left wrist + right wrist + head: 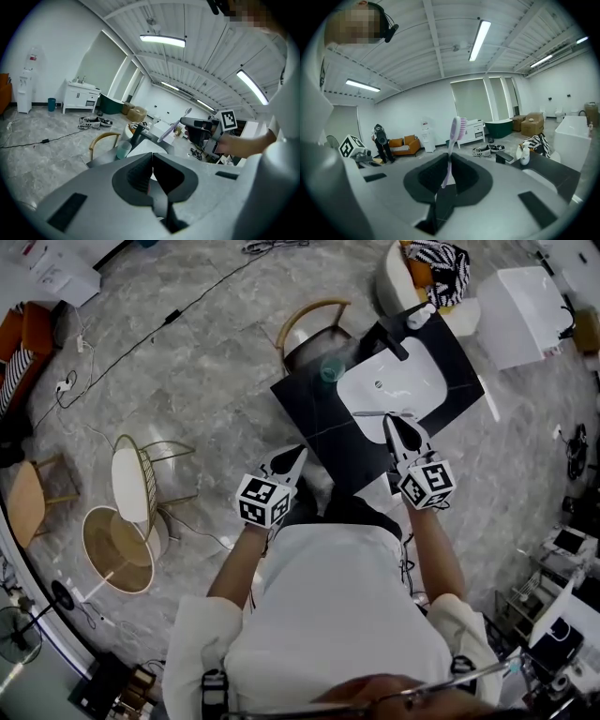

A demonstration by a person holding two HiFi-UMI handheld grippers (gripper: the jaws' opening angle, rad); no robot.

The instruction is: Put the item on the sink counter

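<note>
My right gripper is shut on the handle of a lilac toothbrush, whose bristled head stands up above the jaws. In the head view this gripper hovers over the front edge of the white basin, which is set in the black sink counter. The left gripper view shows the toothbrush sticking out leftward from it. My left gripper is shut with nothing in it, held at the counter's front left corner.
A green cup stands on the counter's left side beside the black faucet. A white soap bottle stands near the faucet. A chair is behind the counter, round side tables to the left and a white cabinet at far right.
</note>
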